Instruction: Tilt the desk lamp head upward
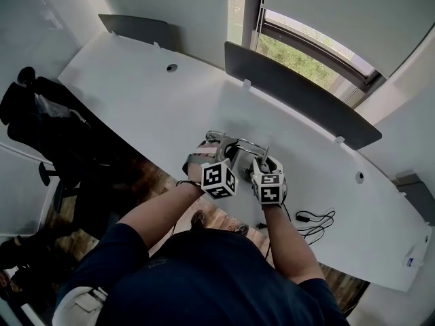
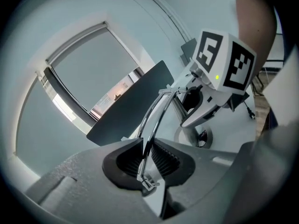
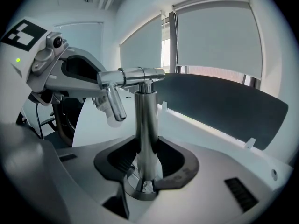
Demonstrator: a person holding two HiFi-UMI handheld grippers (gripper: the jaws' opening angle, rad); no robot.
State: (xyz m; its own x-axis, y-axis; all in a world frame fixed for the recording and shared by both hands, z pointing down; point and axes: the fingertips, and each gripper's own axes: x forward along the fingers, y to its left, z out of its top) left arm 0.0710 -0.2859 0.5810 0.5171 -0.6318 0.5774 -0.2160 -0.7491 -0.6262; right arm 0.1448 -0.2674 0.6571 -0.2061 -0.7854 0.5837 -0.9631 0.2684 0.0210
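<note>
A chrome desk lamp (image 1: 239, 147) stands on the white table (image 1: 143, 94) right in front of me. My left gripper (image 1: 216, 149) is shut on the lamp's thin chrome head (image 2: 156, 118), which runs edge-on between its ribbed pads (image 2: 164, 158). My right gripper (image 1: 262, 166) is shut on the upright chrome post (image 3: 147, 125), just above the round base (image 3: 140, 186). A horizontal chrome arm (image 3: 135, 76) tops the post, and the head slopes down from it toward the left gripper (image 3: 60, 73). In the left gripper view the right gripper (image 2: 208, 104) sits by the lamp base (image 2: 196, 136).
Dark divider panels (image 1: 299, 94) (image 1: 139, 27) stand along the table's far edge below a window (image 1: 306, 53). A black cable (image 1: 314, 223) lies near the front edge at right. A black chair (image 1: 61, 134) is at the left. A small round hole (image 1: 172, 67) is in the tabletop.
</note>
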